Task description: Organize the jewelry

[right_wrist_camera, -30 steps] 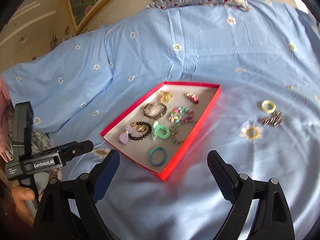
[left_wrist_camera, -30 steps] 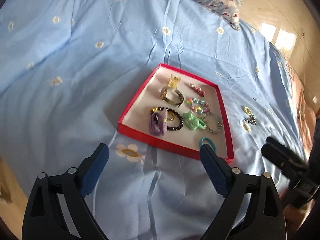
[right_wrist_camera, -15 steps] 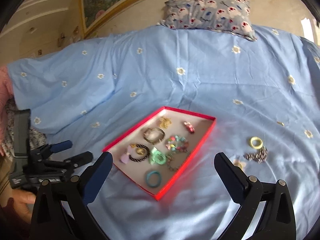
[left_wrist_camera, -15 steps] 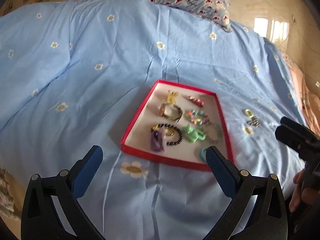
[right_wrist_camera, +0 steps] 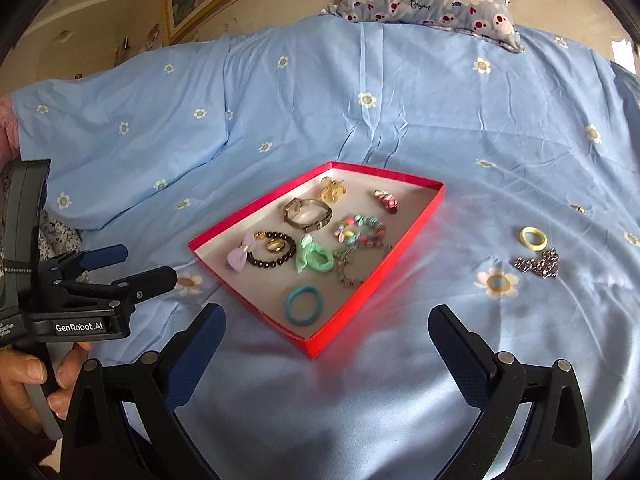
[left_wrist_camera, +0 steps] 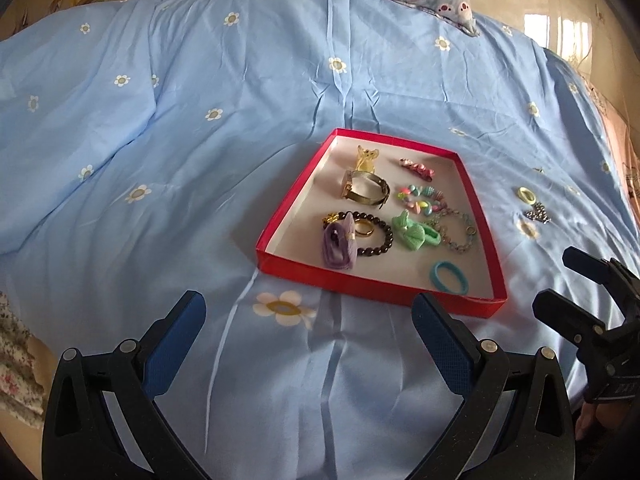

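In red tray (left_wrist_camera: 280,236), assorted jewelry (left_wrist_camera: 404,212)

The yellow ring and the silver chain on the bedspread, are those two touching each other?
Apart. The right wrist view shows a strip of blue bedspread between the yellow ring and the silver chain.

bedsheet (left_wrist_camera: 240,160): matt creased cloth | red tray (left_wrist_camera: 280,224): matt card, pale lining | watch (left_wrist_camera: 366,188): shiny gold metal | chain (right_wrist_camera: 538,265): glinting metal | gripper pads (left_wrist_camera: 176,344): blue textured rubber
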`<state>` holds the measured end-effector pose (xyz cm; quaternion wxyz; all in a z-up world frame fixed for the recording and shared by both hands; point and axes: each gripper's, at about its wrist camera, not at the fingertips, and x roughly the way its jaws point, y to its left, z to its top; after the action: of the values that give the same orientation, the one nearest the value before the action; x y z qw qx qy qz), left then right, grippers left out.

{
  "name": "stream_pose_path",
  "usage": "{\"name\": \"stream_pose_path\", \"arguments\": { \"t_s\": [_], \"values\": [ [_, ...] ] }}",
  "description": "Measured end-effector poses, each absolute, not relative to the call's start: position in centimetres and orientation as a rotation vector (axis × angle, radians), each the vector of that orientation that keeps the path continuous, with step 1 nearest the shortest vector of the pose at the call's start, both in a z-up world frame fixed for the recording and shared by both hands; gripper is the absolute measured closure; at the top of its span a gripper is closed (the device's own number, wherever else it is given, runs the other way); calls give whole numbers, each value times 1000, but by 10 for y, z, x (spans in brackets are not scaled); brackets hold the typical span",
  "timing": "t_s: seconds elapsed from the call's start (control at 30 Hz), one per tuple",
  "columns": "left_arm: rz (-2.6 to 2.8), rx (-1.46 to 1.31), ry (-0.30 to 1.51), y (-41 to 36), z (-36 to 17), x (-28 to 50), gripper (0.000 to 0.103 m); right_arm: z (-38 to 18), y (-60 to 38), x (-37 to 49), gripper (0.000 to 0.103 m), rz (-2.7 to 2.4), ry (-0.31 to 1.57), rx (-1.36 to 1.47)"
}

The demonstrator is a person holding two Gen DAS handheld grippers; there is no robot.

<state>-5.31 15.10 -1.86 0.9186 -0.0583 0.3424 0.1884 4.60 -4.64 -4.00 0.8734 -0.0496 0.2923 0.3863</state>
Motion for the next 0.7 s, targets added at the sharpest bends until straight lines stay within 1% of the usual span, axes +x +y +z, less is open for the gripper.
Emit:
{"name": "stream_pose_path", "arguments": {
  "t_s": [0.33, 0.7],
  "values": [
    [412, -91, 709, 148, -22, -53, 0, -53, -48, 49, 1, 793, 627, -100],
    [414, -76, 699, 143, -22, -53, 0, -52, -52, 51, 1, 783, 615, -89]
  ]
}}
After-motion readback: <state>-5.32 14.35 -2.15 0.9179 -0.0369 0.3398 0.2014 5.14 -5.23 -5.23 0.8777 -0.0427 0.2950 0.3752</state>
